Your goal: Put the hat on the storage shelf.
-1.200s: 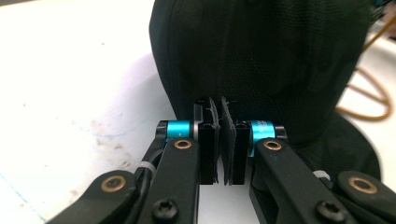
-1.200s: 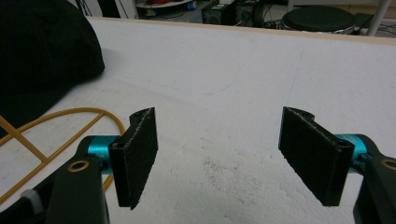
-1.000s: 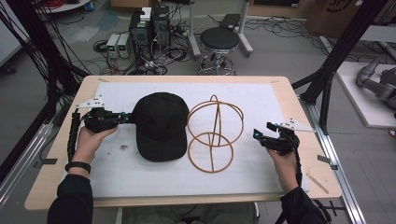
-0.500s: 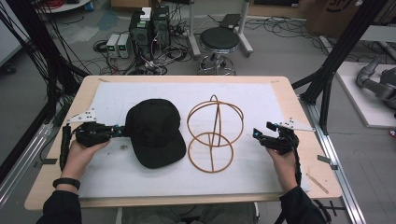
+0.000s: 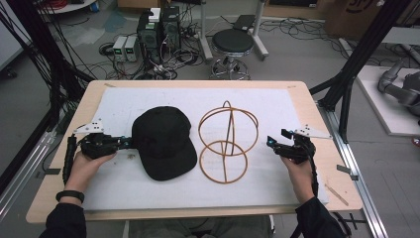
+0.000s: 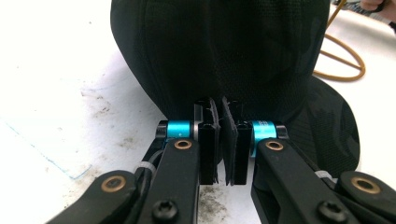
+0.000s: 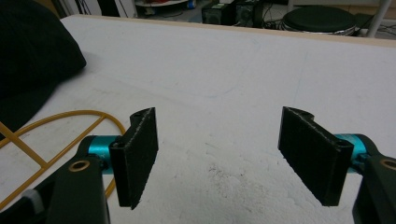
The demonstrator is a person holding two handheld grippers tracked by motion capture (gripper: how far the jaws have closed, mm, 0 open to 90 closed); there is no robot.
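A black baseball cap (image 5: 163, 141) lies on the white table cover, its brim toward the near right. My left gripper (image 5: 126, 144) meets the cap's left edge. In the left gripper view the gripper (image 6: 222, 140) is shut, with a fold of the cap's (image 6: 219, 51) black fabric pinched between the pads. A yellow wire hat stand (image 5: 225, 141) lies on its side just right of the cap. My right gripper (image 5: 272, 143) rests beyond the stand's right side, apart from it. It stands open (image 7: 224, 158) with nothing between its jaws, the stand's ring (image 7: 51, 123) to its left.
The white cover (image 5: 277, 106) lies over most of the wooden table (image 5: 317, 116). Dark smudges mark the cover near both grippers. Behind the table are a stool (image 5: 233, 42), electronics boxes (image 5: 158, 27) and cables on the floor. Black frame posts (image 5: 356, 59) rise at both sides.
My left hand has drawn back toward the near left with the cap in its grip, so the cap slid and turned slightly. The right gripper and the wire stand have not moved.
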